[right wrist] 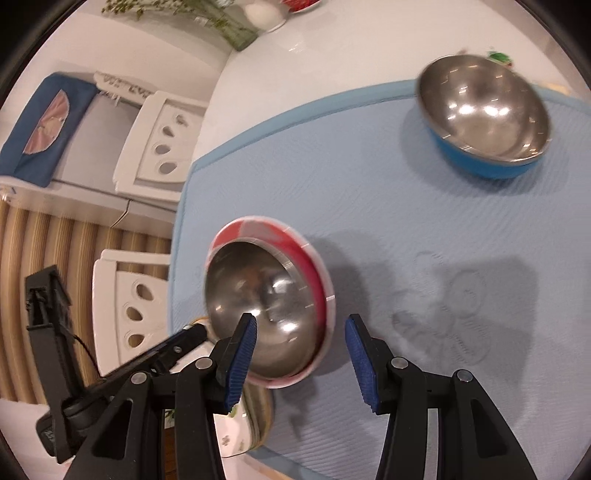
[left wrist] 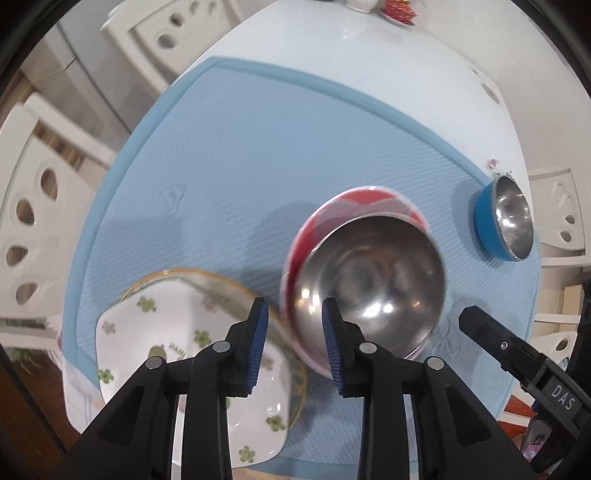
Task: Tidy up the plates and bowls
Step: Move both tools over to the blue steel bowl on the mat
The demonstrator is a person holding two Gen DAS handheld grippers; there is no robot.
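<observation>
Floral square plate (left wrist: 184, 332): near corner hidden behind left gripper (left wrist: 293, 345). Round plate under it (left wrist: 221, 282): only rim shows. Red plate (right wrist: 295, 258) mostly covered by steel bowl (right wrist: 258, 295); pattern blurred. Blue bowl (left wrist: 498, 221) small at mat edge, smeared in right wrist view. Things at far table end (left wrist: 399, 11) cut off by picture top, too small to tell. Right gripper (right wrist: 301, 356) body cut off by bottom edge.
</observation>
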